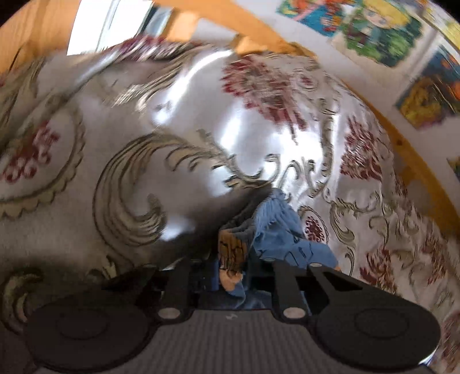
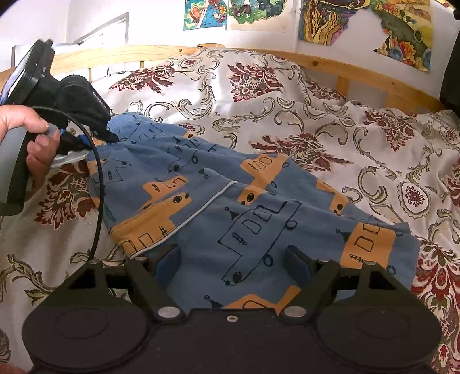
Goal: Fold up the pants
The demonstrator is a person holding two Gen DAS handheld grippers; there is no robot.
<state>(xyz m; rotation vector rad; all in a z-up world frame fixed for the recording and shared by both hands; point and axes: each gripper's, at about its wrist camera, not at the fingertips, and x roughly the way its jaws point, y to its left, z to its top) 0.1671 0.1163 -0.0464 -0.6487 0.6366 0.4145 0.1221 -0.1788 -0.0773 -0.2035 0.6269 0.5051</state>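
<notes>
Left fingers (image 1: 184,276) pinch a bunched edge of the blue pants (image 2: 230,207) by the waistband; left gripper (image 2: 109,136) tip sits at the far-left corner, held by a hand (image 2: 31,135). Right gripper (image 2: 234,260) has its fingers spread over the near edge, gripping nothing. Pants lie on the floral bedspread (image 2: 316,115) of the bed.

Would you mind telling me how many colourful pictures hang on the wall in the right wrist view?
4: far left, left of centre, right of centre, far right. More may lie outside the frame.
</notes>
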